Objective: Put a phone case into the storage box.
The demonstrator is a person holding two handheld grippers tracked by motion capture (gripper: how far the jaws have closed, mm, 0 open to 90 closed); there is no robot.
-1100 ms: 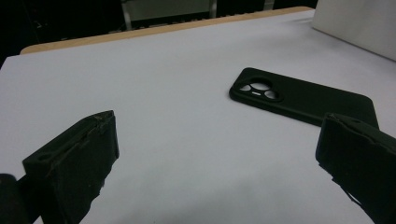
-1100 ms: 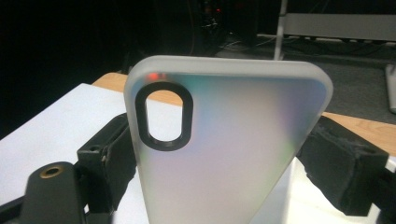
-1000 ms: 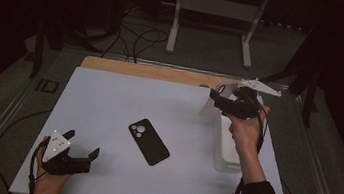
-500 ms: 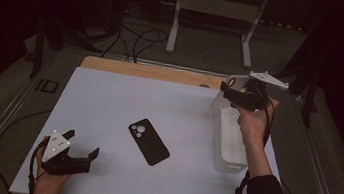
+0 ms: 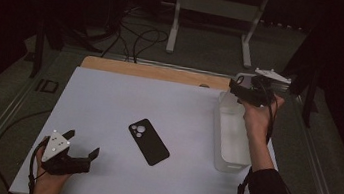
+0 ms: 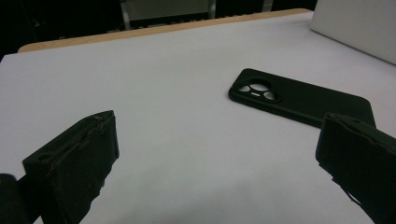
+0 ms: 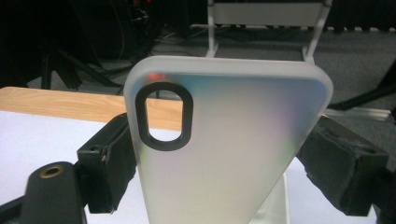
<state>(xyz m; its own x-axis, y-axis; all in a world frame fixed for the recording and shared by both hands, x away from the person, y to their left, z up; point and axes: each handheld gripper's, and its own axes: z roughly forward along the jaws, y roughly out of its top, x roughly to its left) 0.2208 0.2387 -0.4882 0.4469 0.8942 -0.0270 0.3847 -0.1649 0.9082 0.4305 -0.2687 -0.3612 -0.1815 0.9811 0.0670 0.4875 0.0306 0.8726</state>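
A black phone (image 5: pixel 149 142) lies face down in the middle of the white table top, its camera end towards the back left; in the left gripper view the phone (image 6: pixel 299 95) lies ahead and to the right. My left gripper (image 5: pixel 78 158) rests at the front left, open, jaws wide apart with nothing between them (image 6: pixel 219 140). My right gripper (image 5: pixel 244 90) is raised over the back right corner. It is shut on a frosted translucent phone case (image 7: pixel 229 140) with a black-rimmed camera cutout, gripped by its two long edges.
A white rectangular bin (image 5: pixel 229 162) stands along the table's right edge, below the right hand; its side (image 6: pixel 355 23) shows at the top right of the left gripper view. A wooden strip (image 5: pixel 153 72) runs along the back edge. Cables and a white stand sit on the floor beyond.
My right gripper has carried the phone case a little to the right and towards the back of the table. The left gripper and the black phone have stayed still.
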